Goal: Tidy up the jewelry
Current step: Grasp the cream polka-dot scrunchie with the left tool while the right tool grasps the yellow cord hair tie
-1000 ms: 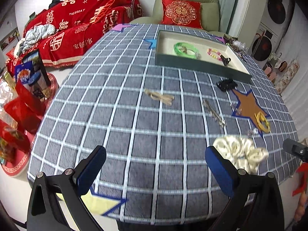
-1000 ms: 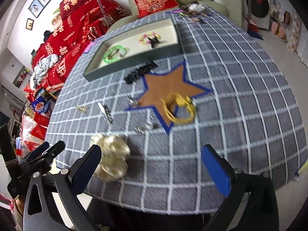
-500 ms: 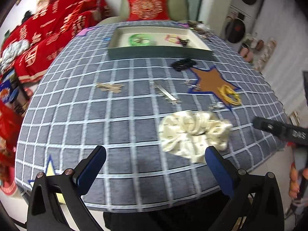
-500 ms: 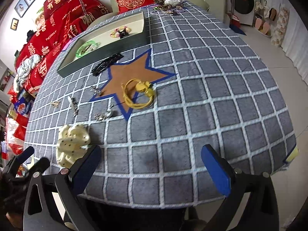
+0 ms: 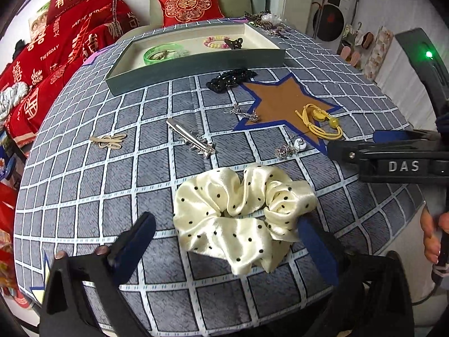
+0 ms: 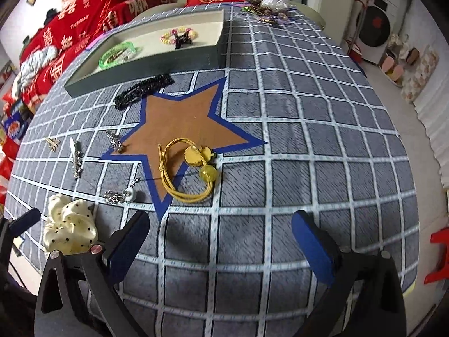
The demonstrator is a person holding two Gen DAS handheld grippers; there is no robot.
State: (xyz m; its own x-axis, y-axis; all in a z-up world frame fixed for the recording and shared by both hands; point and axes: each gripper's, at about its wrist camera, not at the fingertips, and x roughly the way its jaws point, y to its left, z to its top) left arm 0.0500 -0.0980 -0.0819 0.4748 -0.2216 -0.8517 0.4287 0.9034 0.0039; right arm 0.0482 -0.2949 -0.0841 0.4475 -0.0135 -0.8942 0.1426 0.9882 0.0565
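A cream polka-dot scrunchie [image 5: 241, 210] lies on the checked tablecloth between the open fingers of my left gripper [image 5: 227, 241]; the right pad [image 5: 314, 250] is close to its edge. It also shows in the right wrist view [image 6: 68, 229]. My right gripper [image 6: 221, 241] is open and empty, just short of a yellow hair tie [image 6: 190, 168] on the brown star. A green-walled tray [image 5: 196, 64] at the back holds a green bangle [image 5: 162, 53] and a pink bead bracelet [image 5: 216, 41].
A silver hair clip [image 5: 190, 137], a beige clip [image 5: 108, 141], a black beaded piece [image 5: 231, 78] and small silver earrings [image 5: 290, 147] lie scattered on the cloth. More jewelry is piled at the far table edge [image 6: 265, 9]. The right gripper's body [image 5: 398, 163] reaches in beside the scrunchie.
My left gripper swung right and closed in on the scrunchie, which now sits between its fingers. My right gripper moved toward the yellow hair tie.
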